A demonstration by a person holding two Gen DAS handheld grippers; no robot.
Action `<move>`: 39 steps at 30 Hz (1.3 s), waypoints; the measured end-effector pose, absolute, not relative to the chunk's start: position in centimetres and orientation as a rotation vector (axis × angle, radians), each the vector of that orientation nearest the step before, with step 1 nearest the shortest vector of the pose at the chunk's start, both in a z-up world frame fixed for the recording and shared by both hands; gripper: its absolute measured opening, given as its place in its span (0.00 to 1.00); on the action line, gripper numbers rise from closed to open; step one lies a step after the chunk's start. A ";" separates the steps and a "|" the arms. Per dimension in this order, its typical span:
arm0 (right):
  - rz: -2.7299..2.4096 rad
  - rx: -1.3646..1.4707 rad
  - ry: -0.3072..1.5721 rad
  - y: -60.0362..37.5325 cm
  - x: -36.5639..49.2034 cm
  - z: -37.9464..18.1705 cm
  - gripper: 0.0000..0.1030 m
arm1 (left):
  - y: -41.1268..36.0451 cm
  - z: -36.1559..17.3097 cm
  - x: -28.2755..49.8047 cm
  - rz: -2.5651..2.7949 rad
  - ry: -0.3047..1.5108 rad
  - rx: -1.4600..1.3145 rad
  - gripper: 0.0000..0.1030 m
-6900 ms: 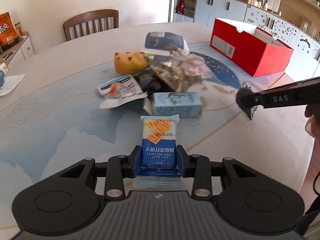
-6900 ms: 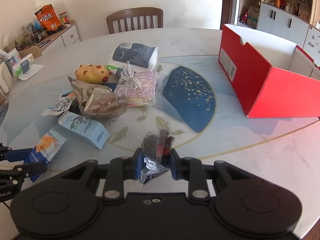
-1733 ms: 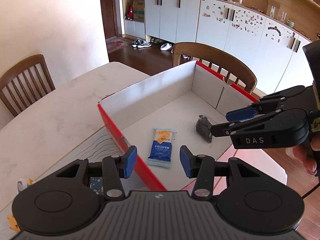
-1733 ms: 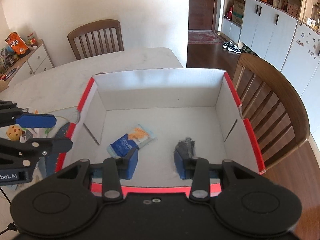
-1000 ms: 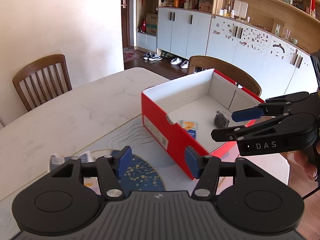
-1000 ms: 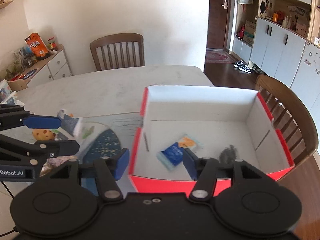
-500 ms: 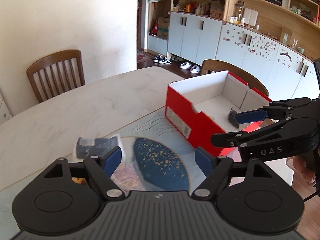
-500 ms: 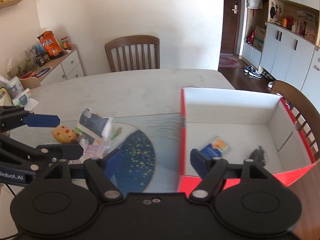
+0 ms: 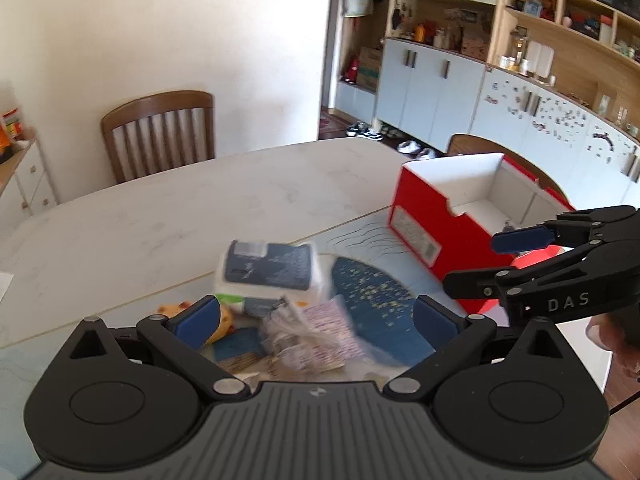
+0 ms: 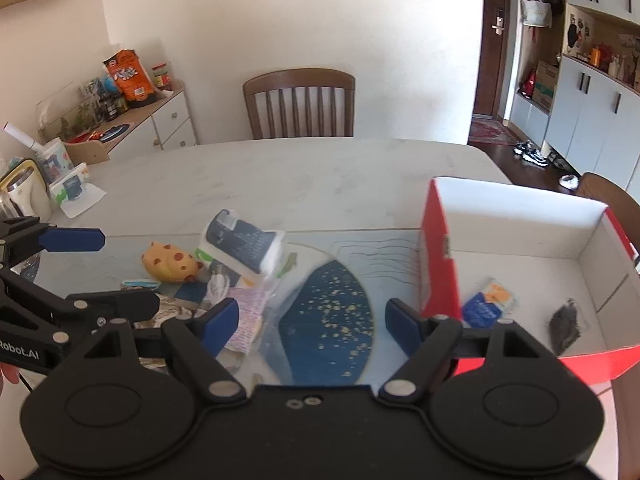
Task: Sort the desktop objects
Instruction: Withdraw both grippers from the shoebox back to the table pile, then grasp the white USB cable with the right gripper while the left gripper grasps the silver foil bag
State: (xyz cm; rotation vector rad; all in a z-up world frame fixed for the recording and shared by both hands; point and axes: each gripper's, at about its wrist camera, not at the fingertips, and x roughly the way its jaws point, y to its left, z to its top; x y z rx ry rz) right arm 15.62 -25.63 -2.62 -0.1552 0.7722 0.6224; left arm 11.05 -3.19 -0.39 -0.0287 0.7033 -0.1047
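Both grippers hang over the table with nothing between their blue pads. My left gripper [image 9: 316, 316] is still opening wide above a heap of objects: a dark blue tissue pack [image 9: 268, 268], a pink-and-white bag [image 9: 316, 336] and a yellow spotted toy [image 9: 222, 320]. My right gripper [image 10: 312, 326], also opening, points at the blue patch of the table between the heap and the red box [image 10: 438, 264]. In the box lie a blue cracker packet [image 10: 486, 304] and a small dark packet [image 10: 564, 324]. The tissue pack [image 10: 240, 246] and toy [image 10: 170, 262] show at left in the right wrist view.
The red box [image 9: 432, 220] stands near the table's right edge, with a chair behind it. Another wooden chair [image 10: 300, 102] stands at the far side of the table [image 10: 320, 176]. A low cabinet [image 10: 132, 124] with snacks lines the left wall. A hand [image 9: 618, 332] holds the right gripper.
Both grippers swung left, away from the red box and toward the heap. Both sets of jaws spread wider, the left one most. The cracker packet and dark packet stay in the box.
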 end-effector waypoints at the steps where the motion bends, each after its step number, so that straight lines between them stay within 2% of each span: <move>1: 0.627 -0.159 0.772 -25.4 15.5 -2.7 0.78 | -2.9 -0.6 10.8 -0.098 0.706 -0.029 1.00; 21: 0.666 -0.201 0.786 -21.0 15.1 -5.3 0.73 | 1.1 -4.8 8.4 -0.062 0.739 -0.120 1.00; 34: 0.684 -0.256 0.814 -17.3 16.2 -8.1 0.68 | 0.7 -8.2 9.6 -0.077 0.769 -0.077 1.00; 39: 0.699 -0.300 0.826 -15.7 16.3 -9.0 0.59 | 0.3 -9.4 10.3 -0.089 0.774 -0.065 1.00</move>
